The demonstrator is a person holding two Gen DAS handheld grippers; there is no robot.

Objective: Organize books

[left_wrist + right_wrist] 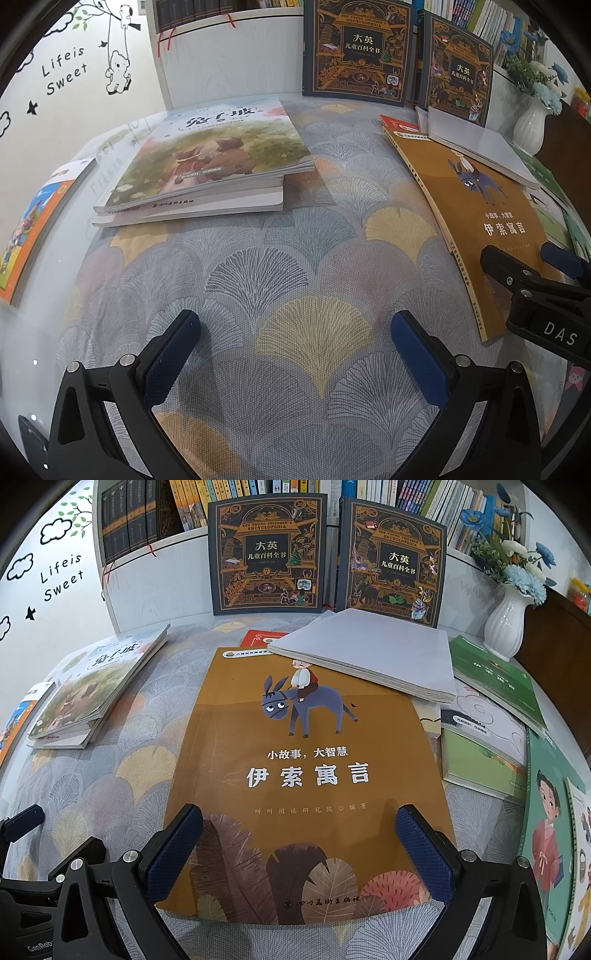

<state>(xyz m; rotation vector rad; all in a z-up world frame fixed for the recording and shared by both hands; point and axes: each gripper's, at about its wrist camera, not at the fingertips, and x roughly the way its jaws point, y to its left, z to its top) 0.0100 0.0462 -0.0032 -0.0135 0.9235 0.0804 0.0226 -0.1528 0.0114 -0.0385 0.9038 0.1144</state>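
While the desk under its grey fan-patterned cloth carries loose books on both sides, sorting looks barely started: a small stack topped by a green meadow-cover picture book lies at the left, and a messy overlapping spread sits at the right. Biggest item in hand is the large mustard-brown paperback with a grey donkey on its cover, flat on the cloth, its far corner pinned under a plain grey-white book. Right gripper hovers over the paperback's near edge, fingers spread wide either side, gripping nothing. Left gripper hangs over bare cloth, fingers also spread, empty. Likely step: approach to pick the donkey book. Next move probably needs sliding it free of the grey-white book, then catching the thin near edge.
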